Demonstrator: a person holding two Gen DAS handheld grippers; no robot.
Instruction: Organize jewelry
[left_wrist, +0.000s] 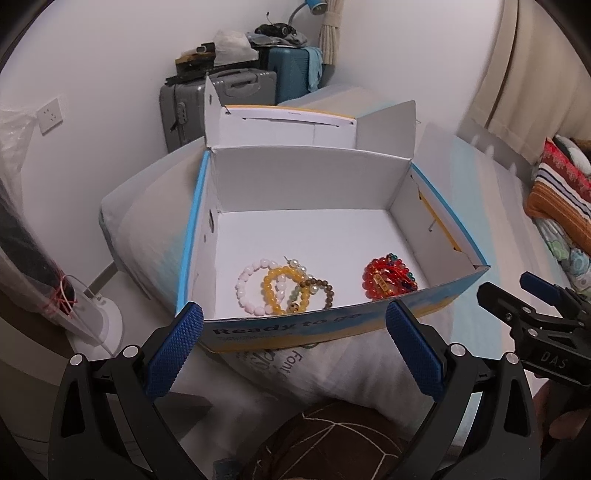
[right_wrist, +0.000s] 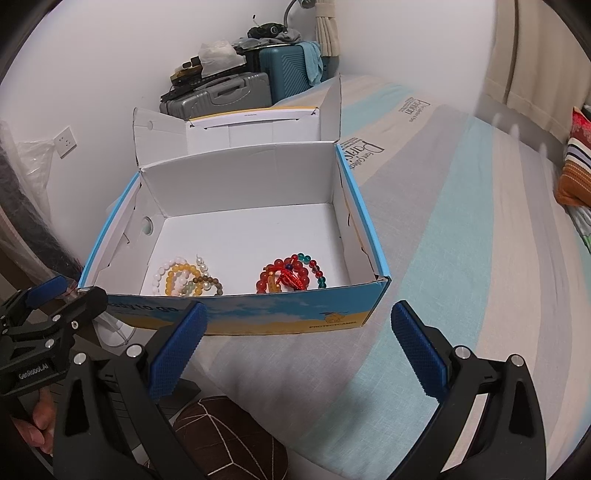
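Open cardboard box (left_wrist: 402, 314) on a striped bed (right_wrist: 461, 221), lid flaps standing up at the far side, floor white and mostly bare. Near the front wall, toward the left: a tangle of beaded bracelets, a pale pink one (left_wrist: 248, 286) overlapping a yellow one (left_wrist: 275, 291), with a brown-and-green beaded strand (left_wrist: 325, 291) touching the yellow ring on its right. Well apart from those, toward the front right corner: a cluster of red beads (left_wrist: 388, 277) with a red cord and a few teal beads (right_wrist: 320, 275) at its edge; possibly more than one bracelet bundled together, hard to tell from either view.

Left gripper (left_wrist: 294, 317) spread wide, blue pads (left_wrist: 173, 350) flanking the box's front wall, nothing between them. Right gripper (right_wrist: 298, 318) likewise wide open and holding nothing, hanging just short of the box's front right corner over the bedcover. Both outside the box, clear of the jewelry.

Brown patterned cushion (right_wrist: 229, 435) below the grippers. Grey suitcase (left_wrist: 188, 107) and teal suitcase (left_wrist: 291, 70) against the far wall, with clutter piled on top.
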